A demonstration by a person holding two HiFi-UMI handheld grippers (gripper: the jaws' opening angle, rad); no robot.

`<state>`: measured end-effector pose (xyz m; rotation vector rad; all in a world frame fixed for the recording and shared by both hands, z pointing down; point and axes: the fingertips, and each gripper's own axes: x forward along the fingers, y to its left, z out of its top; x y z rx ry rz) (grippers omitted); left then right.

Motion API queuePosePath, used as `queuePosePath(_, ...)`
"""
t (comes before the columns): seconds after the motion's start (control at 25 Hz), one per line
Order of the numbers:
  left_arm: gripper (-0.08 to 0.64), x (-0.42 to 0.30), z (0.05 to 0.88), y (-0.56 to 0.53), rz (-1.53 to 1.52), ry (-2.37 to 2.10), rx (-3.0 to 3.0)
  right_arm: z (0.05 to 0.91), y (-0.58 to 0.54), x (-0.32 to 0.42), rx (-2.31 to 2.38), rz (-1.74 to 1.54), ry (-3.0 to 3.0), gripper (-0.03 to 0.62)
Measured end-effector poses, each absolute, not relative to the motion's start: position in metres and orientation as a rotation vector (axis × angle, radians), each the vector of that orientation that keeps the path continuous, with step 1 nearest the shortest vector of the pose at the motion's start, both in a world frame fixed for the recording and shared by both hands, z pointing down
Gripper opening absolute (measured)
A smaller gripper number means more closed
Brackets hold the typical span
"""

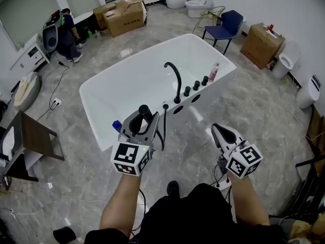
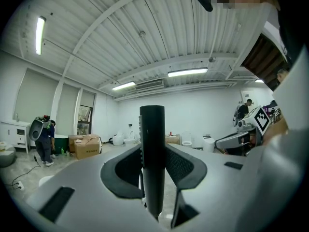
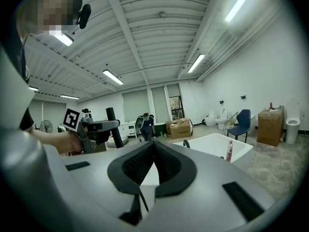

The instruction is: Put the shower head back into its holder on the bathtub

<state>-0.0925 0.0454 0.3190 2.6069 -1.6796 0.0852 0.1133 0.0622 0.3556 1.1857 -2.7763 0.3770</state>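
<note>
The white bathtub [image 1: 90, 113] stands ahead of me, with a curved black faucet [image 1: 175, 80] and black knobs [image 1: 196, 85] along its near right rim. My left gripper [image 1: 142, 120] is shut on the black stick-shaped shower head [image 1: 144, 111], held upright just in front of the tub's near corner. A black hose [image 1: 163, 128] hangs beside it. In the left gripper view the shower head [image 2: 152, 149] stands pinched between the pads of the left gripper [image 2: 153, 166]. My right gripper [image 1: 218, 130] is shut and empty, to the right over the floor. The right gripper [image 3: 153, 152] faces the tub [image 3: 217, 146].
A pink bottle [image 1: 214, 71] stands on the tub's far right corner. A blue chair [image 1: 226, 27], cardboard boxes [image 1: 124, 15] and toilets [image 1: 199, 4] sit behind the tub. A person [image 1: 66, 32] stands at the back left. Wooden furniture [image 1: 30, 141] is at my left.
</note>
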Motion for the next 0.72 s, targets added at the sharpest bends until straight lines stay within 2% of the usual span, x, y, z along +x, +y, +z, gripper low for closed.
queuePosePath(0.44,0.141,-0.113,0.336,0.013,0.087,-1.736,2.513,0.366,0.01,0.091,1.075,0.396,-2.796,0.014)
queuePosePath(0.72,0.141,-0.098,0.352,-0.027,0.123,-1.811,2.406,0.38,-0.051,0.095,0.924,0.425,-2.837,0.014)
